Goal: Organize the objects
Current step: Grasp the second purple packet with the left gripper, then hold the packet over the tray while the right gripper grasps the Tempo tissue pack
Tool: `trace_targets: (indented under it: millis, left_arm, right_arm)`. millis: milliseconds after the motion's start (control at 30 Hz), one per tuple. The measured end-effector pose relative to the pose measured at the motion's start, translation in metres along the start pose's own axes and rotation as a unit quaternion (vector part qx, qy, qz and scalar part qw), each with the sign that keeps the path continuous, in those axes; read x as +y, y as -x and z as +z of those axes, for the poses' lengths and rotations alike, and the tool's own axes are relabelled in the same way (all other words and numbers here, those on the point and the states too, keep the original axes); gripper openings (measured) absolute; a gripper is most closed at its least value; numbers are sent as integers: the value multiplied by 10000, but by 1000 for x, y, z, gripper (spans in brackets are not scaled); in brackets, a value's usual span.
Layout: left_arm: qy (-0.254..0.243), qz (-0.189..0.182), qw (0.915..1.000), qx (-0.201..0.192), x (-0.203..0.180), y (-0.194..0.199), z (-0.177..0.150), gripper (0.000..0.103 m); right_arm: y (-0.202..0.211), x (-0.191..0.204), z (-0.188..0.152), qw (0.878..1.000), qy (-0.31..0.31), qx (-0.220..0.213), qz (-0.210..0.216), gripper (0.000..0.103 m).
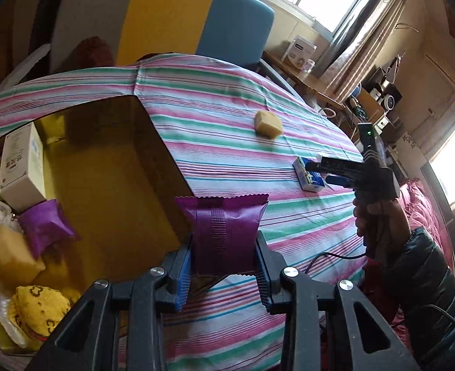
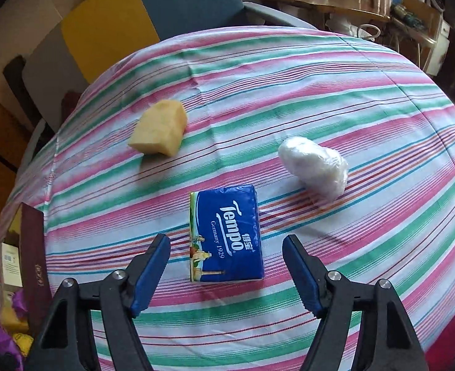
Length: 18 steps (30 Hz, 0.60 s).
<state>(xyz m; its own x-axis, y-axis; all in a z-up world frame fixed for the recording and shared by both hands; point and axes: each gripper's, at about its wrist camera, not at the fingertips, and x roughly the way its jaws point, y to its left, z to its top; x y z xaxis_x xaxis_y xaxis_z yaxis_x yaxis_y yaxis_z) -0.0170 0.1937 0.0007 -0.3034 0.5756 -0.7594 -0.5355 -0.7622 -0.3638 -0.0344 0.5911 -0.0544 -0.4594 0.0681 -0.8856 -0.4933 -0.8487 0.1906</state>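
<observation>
My left gripper point(image 1: 224, 262) is shut on a purple snack packet point(image 1: 225, 232), held above the table beside the right wall of the gold box point(image 1: 109, 185). Inside that box lie a white carton point(image 1: 21, 167), another purple packet point(image 1: 43, 227), a yellow sponge point(image 1: 9, 255) and a yellow patterned cloth point(image 1: 38, 312). My right gripper point(image 2: 227, 256) hangs open over a blue Tempo tissue pack point(image 2: 227, 235), a finger on each side, pads apart from it. The left wrist view shows the right gripper point(image 1: 315, 171) at the tissue pack point(image 1: 309, 181).
A yellow sponge point(image 2: 160, 131) and a white plastic-wrapped bundle point(image 2: 315, 165) lie on the striped tablecloth point(image 2: 366, 108) beyond the tissue pack. The box's dark outer wall point(image 2: 35, 266) stands at the left. A chair point(image 1: 171, 15) sits behind the table. A person's hand point(image 1: 372, 216) holds the right gripper.
</observation>
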Motion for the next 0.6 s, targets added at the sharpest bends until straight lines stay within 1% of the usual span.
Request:
trace_targets:
  millis: [67,167,200,233,267,333,433,500,600]
  left_arm:
    - [7,40,10000,-69,2,4,-1,35]
    - [27,132,9998,-173,8,12,-2,35]
    - [23,204,9995,-221,9,15,-2,35]
    - [18,279,9992,-272,12,18,-3,35]
    - [14,372,9988,-324,14,21,-3,35]
    - [-3,610,9971,-453,18,29,-4,35]
    - [17,945,9936,-615,28,38,-5,35]
    - [129,1050,9922,-659,37,44,-5,35]
    - [232,1184,9902,-704,46,50,-8,35]
  right_arm:
    - [-8,5,-1,9996,197,69,-208,76]
    - [-14,10,-1,9987,380,92,-321,76]
    - [-16,11,0,9984,438,81,-359,73]
    - [-19,13,1,9978,522,105,-398,57]
    - [-24,15,0,9970,610,176,-438,53]
    - [-28,20,-2,9949,812,219,-554,52]
    - [-27,31,-8,9925,1116,217,-441,52]
    - [-28,36,-11,9903,1298,213,-450,52]
    - [-28,39,-14,9902,1321,282,-354,52]
